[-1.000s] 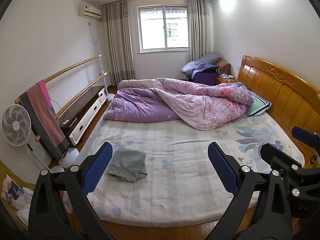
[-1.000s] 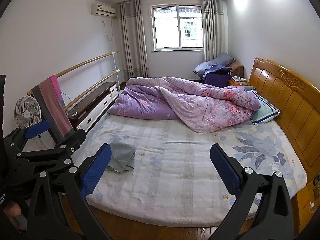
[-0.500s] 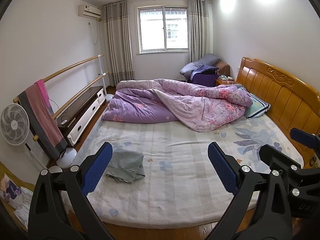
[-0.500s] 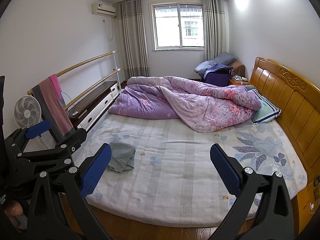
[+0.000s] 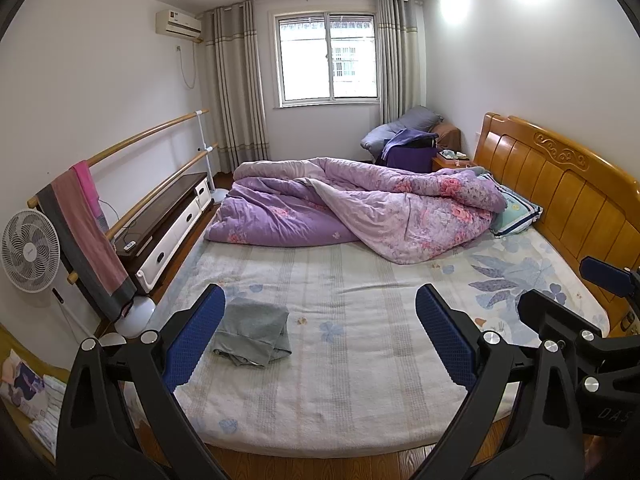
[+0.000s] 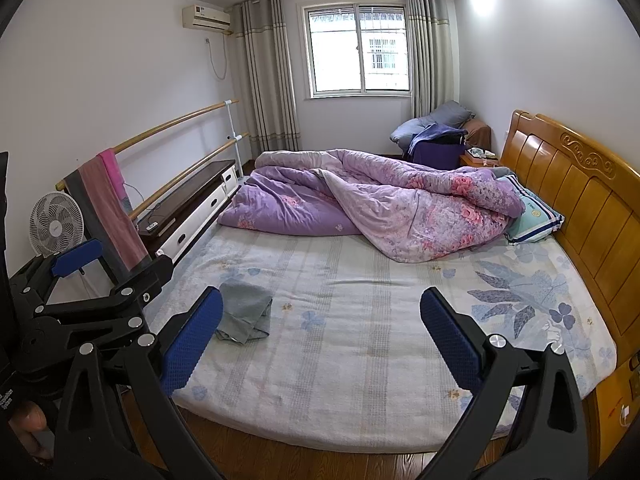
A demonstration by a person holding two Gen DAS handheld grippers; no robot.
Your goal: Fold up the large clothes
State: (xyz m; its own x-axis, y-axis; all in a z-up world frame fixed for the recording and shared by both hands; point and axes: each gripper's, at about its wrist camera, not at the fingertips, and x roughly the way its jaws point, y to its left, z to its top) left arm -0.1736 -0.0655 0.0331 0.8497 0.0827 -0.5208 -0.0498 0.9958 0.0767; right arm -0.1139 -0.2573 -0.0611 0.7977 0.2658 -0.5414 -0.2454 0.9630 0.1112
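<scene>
Headboard (image 5: pixel 560 184): varnished wood, glossy, carved. Floor (image 6: pixel 280 460): dark polished wood. Bed sheet (image 5: pixel 340 360): matt, nubby woven cloth. Grey garment (image 5: pixel 252 330): soft matt cloth, creased. Quilt (image 5: pixel 400 208): stitched floral cloth. Left gripper (image 5: pixel 316 338): matt black plastic, blue textured pads, shiny metal screws.

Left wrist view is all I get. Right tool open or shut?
Observer: Open. The right tool has wide jaws with nothing gripped.
Operator: Any hand showing on the right cam?
Observer: What looks like a fingertip shows at its lower left edge.
Operator: Where's the grey cloth in that frame?
Observer: The cloth lies bunched on the bed, low and left of centre, ahead of the tool and untouched.
</scene>
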